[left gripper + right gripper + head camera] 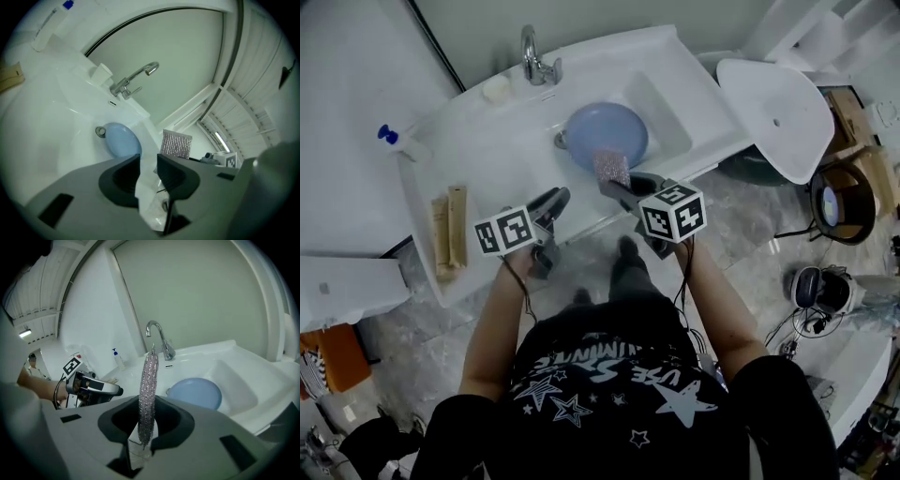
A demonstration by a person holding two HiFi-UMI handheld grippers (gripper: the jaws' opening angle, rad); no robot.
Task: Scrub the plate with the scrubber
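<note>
A light blue plate (605,131) lies in the white sink basin (673,120) beside the drain; it also shows in the left gripper view (123,139) and the right gripper view (194,392). My right gripper (617,187) is shut on a silver mesh scrubber (611,169), which stands upright between its jaws (149,390) in the air at the sink's front edge, apart from the plate. My left gripper (558,199) hovers to the left at the same edge. Its jaws (149,161) stand a narrow gap apart with nothing between them. The scrubber (176,144) shows past them.
A chrome faucet (534,58) and a soap bar (496,88) sit behind the basin. On the left counter are a blue-capped bottle (394,139) and beige wooden pieces (450,230). A white fixture (778,103) and a round bin (844,202) stand at the right.
</note>
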